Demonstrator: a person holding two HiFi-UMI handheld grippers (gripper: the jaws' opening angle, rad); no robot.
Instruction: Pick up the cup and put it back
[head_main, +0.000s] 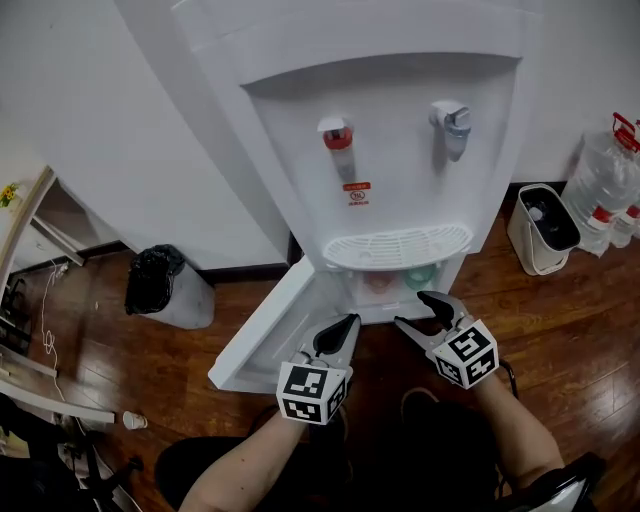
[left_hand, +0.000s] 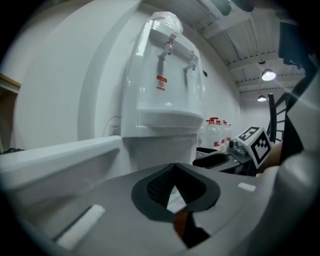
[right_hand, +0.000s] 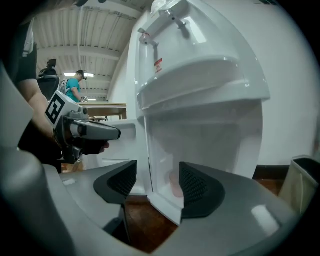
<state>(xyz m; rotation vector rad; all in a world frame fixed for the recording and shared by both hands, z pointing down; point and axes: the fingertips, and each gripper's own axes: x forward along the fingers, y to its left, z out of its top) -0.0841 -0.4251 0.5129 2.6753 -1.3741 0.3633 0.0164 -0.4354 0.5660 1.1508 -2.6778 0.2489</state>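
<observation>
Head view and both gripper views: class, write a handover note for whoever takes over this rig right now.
Left gripper: jaws together, empty.
Right gripper: open, empty, facing the white water dispenser.
Done: its white lower door is open. A pinkish cup and a greenish cup sit inside, untouched.
To do: pick up a cup, then put it back.

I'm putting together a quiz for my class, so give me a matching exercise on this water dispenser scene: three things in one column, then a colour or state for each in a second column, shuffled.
Things:
A. tap on the left in the head view
B. bin liner
C. cabinet door

Descriptions:
1. black
2. swung open
3. red

Pairs: A-3, B-1, C-2.
</observation>
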